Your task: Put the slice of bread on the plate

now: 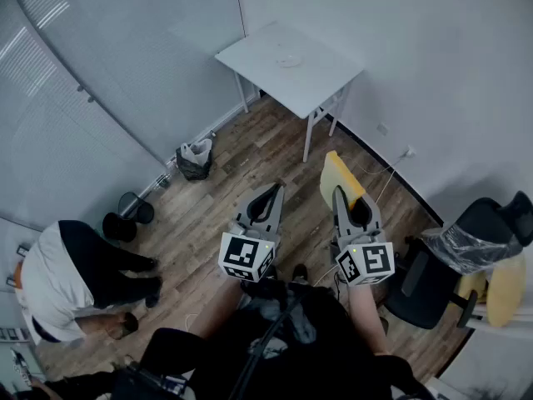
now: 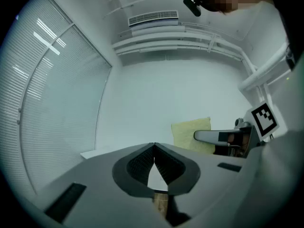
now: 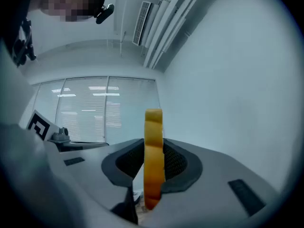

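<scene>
The right tool, a grey two-jaw gripper bearing a cube of square markers, is seen pinching a thick yellow-orange slice of bread. The dark ribbed pads are pressed on its two flat faces. The slice is held upright and edge-on, with its crust rising above the jaw tips and its lower end hanging below them. In the head view the right tool is held level above the wood-plank floor, and the slice of bread juts from its tips.

The left tool, of the same grey make, is pressed together at the tips with nothing between its pads. In the head view the left tool is held just beside the right one, and both are pointed toward the white square table. From the left gripper view the flat pale-yellow face of the slice of bread is shown, clamped in the right tool.

A small white round plate is set on the table, well apart from the slice. It is faint against the white top and hard to make out. The hands behind the marker cubes are largely covered by dark clothing. A black office chair at the right is partly wrapped in clear plastic, and a person in a white top at the lower left is cut off by the frame edge.
</scene>
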A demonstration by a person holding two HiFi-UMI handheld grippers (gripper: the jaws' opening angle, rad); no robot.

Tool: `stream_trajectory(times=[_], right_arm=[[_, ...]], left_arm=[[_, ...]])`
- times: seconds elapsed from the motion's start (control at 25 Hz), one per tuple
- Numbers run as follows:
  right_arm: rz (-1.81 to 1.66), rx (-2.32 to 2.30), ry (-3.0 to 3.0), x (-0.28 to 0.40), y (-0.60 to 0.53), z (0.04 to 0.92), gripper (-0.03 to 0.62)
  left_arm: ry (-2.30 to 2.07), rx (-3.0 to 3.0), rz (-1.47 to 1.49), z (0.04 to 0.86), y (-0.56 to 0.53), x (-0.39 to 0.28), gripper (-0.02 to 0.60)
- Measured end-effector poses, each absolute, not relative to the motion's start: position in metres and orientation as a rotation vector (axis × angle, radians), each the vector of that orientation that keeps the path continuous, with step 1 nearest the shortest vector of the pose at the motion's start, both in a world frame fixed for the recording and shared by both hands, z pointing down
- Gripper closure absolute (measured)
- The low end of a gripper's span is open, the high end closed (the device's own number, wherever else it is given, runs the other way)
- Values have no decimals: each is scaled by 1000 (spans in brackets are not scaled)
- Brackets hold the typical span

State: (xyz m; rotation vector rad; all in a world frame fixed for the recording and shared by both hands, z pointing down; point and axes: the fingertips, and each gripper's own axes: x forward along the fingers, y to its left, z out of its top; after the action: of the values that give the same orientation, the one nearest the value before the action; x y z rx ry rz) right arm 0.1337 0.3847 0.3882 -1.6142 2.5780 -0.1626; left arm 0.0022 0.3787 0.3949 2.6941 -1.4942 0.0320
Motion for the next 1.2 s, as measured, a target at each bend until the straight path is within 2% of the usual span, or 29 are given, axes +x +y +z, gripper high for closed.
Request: stream_trajectory(times=[0.8, 1.2], right_arm=[[-223, -1607, 2544, 144, 388, 397, 499], [-255, -1634, 2532, 119, 380, 396, 499]], left_arm=[[-1456, 2707, 54, 398, 378, 9, 577], [-1434, 2686, 43, 403, 377, -37, 577]])
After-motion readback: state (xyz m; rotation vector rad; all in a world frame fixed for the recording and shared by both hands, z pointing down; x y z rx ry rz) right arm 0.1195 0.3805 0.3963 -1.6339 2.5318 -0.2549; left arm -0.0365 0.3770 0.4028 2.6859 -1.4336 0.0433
